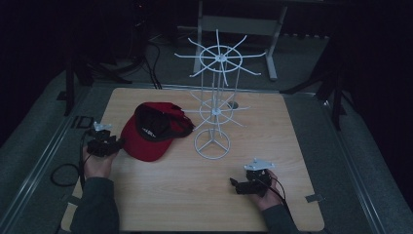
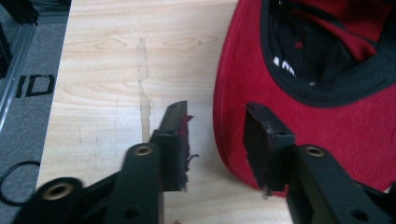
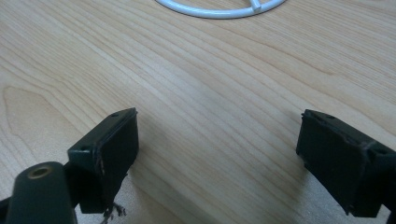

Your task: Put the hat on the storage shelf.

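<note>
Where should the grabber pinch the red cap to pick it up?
Probably the brim's edge, coming from the left: the red cap lies upside down with its flat, thin brim toward the left gripper, whose open jaws already straddle that edge.

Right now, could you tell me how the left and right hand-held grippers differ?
The left hand-held gripper sits at the brim of the red cap, jaws part open around its edge; the right hand-held gripper hovers over bare table, jaws spread wider, holding nothing. Both are black and held in a hand.

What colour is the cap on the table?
The cap is red with a black lining and edge band, lying upside down. The left gripper view shows it best.
</note>
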